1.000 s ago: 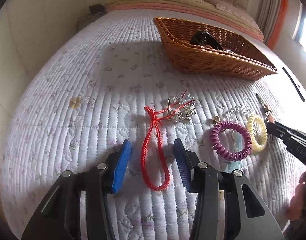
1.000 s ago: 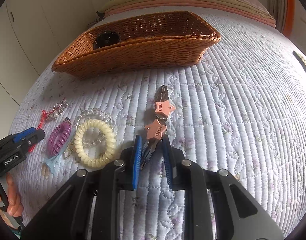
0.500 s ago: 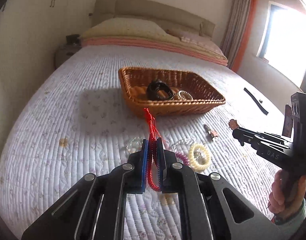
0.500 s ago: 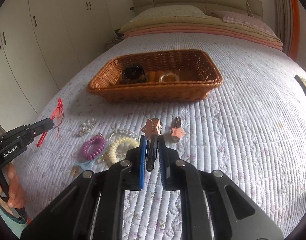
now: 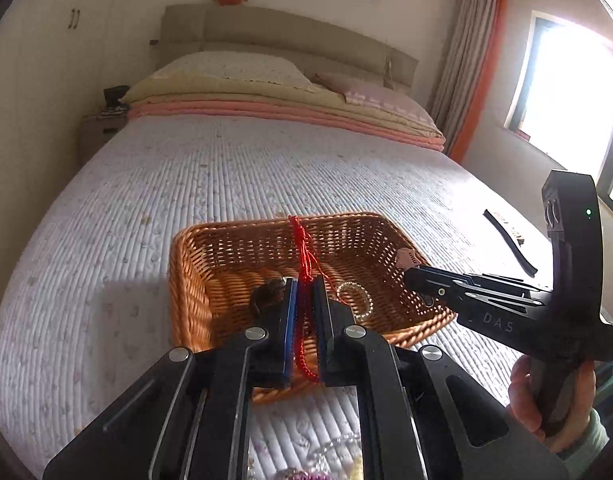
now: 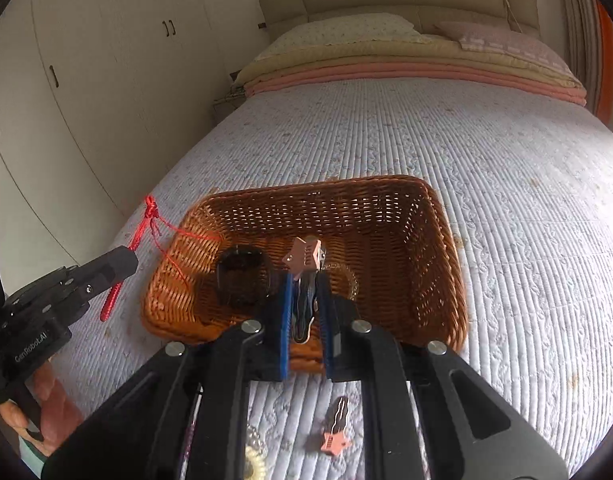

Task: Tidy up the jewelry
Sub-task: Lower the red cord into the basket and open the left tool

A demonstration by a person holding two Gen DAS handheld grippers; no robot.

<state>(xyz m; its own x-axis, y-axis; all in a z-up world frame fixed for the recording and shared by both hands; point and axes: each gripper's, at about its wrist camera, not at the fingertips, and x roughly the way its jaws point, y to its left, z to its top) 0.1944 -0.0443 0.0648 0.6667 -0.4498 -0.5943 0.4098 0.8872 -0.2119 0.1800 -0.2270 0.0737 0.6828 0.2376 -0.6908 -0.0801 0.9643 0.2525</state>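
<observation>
Hanging above the wicker basket (image 5: 194,276), two pieces of jewelry are being carried, one in each gripper. The left gripper (image 5: 304,292) is being kept fully closed on the red cord bracelet (image 5: 302,248), whose knotted end is sticking forward past the fingertips while its loop is trailing back between the blue pads (image 5: 290,320); its long axis is lying along the fingers. The right gripper (image 6: 304,284) is being kept nearly closed on the star hair clip (image 6: 302,258), the pink star showing just beyond the fingertips and the metal prongs running back between the pads, again along the fingers. Both grippers are being pointed downward at the basket, which is lying directly ahead of and below each, with a dark hair tie (image 6: 242,280) and a beaded ring (image 5: 354,300) already resting inside. The right gripper is judged to be slightly deeper over the basket interior; the left is being held nearer the left rim. A second star clip (image 6: 334,436) and coil hair ties (image 6: 254,464) are being left on the quilt (image 6: 506,160), near the person's side.
</observation>
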